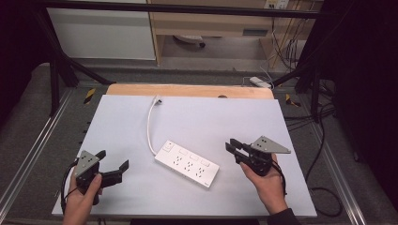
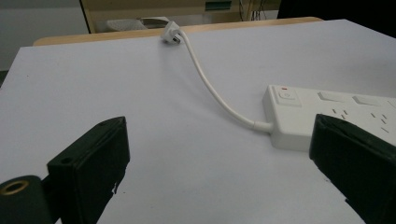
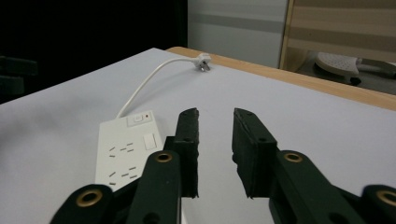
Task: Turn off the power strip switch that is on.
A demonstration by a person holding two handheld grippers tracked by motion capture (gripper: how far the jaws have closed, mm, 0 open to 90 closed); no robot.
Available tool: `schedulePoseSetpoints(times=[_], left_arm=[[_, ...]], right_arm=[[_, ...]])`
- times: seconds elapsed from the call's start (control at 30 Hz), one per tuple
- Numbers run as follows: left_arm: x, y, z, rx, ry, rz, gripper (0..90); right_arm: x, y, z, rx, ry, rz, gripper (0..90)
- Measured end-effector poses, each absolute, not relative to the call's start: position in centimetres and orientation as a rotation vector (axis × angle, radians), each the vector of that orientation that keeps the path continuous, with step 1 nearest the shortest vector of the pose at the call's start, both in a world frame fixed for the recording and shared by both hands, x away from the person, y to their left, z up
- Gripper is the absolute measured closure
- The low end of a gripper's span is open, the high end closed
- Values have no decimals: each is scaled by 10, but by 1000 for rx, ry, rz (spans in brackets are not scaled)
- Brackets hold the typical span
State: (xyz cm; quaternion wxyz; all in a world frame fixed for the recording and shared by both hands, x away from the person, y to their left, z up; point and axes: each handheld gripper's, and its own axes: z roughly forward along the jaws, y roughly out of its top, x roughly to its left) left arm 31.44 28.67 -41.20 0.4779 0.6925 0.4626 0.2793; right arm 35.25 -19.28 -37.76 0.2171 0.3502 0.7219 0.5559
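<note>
A white power strip (image 1: 187, 163) lies flat near the middle of the white table top (image 1: 220, 117). Its white cord (image 1: 149, 126) runs back to a plug (image 1: 157, 100) near the far edge. My left gripper (image 1: 113, 160) rests at the front left, jaws spread wide with nothing between them. In the left gripper view (image 2: 219, 126) the power strip's switch end (image 2: 289, 109) lies just ahead of the right jaw, and the cord (image 2: 210, 88) leads to the plug (image 2: 170, 35). My right gripper (image 1: 230, 144) is right of the strip, with a narrow empty gap (image 3: 215, 114); the strip (image 3: 128, 149) lies to its left.
A wooden strip (image 1: 187, 90) borders the table's far edge. Black frame posts (image 1: 54, 79) stand at the left and right. Loose cables (image 1: 324, 187) trail on the floor to the right, and a white adapter (image 1: 260, 82) lies behind the table.
</note>
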Motion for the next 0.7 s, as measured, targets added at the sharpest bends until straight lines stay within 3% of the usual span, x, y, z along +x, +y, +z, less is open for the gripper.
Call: schedulePoseSetpoints(times=[0.3,0.7], left_arm=[[314,287,-412,1693,1127,683,50],[314,287,-411,1701,1121,686,50]], right_arm=[[354,-181,-379,930,2056,1543,866],[355,-164,-383,892,2130,1517,900]])
